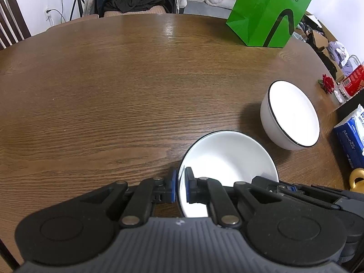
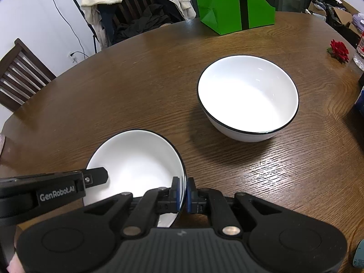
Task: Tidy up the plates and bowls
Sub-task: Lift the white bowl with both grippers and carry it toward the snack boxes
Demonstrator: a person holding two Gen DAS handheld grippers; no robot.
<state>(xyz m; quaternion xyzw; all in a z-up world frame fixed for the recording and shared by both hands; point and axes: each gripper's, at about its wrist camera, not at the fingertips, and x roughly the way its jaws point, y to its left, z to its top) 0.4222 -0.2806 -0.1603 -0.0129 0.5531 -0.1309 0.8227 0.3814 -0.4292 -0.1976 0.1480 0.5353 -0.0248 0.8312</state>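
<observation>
the left gripper (image 1: pixel 180 187), a black two-finger unit with blue pads, is closed on the left rim of a shallow white ceramic bowl with a thin black rim line (image 1: pixel 229 159). one blue pad sits outside the rim and the other inside, with the bowl wall pinched between them and almost no gap left. the right gripper (image 2: pixel 182 194), of the same build, is closed on the opposite, right rim of the same shallow bowl (image 2: pixel 136 159), again with one pad on each side of the wall. in the right wrist view the left gripper's finger (image 2: pixel 95 175) reaches in over the bowl's left edge. both grippers point steeply downward. whether the shallow bowl rests on the surface or is raised clear of it cannot be determined.

the bowl is at the near edge of a round brown wood-grain table (image 1: pixel 113 91). just beyond it and to the right stands a deeper white ceramic bowl with a black rim line (image 2: pixel 248 97), upright on the table, empty, and apart from the held bowl.

further right, near the table edge, lie a red artificial rose (image 2: pixel 339 50), a clear plastic bottle with a red label (image 1: pixel 350 84) and a blue and white tissue pack (image 1: pixel 352 134). a yellow object (image 1: pixel 357 179) is partly visible below the pack.

at the far side of the table a green paper bag with black markings (image 1: pixel 270 11) stands upright. behind the table is a dark wooden chair draped with clothing (image 2: pixel 141 16), and a second slatted wooden chair (image 2: pixel 20 72) at the left.
</observation>
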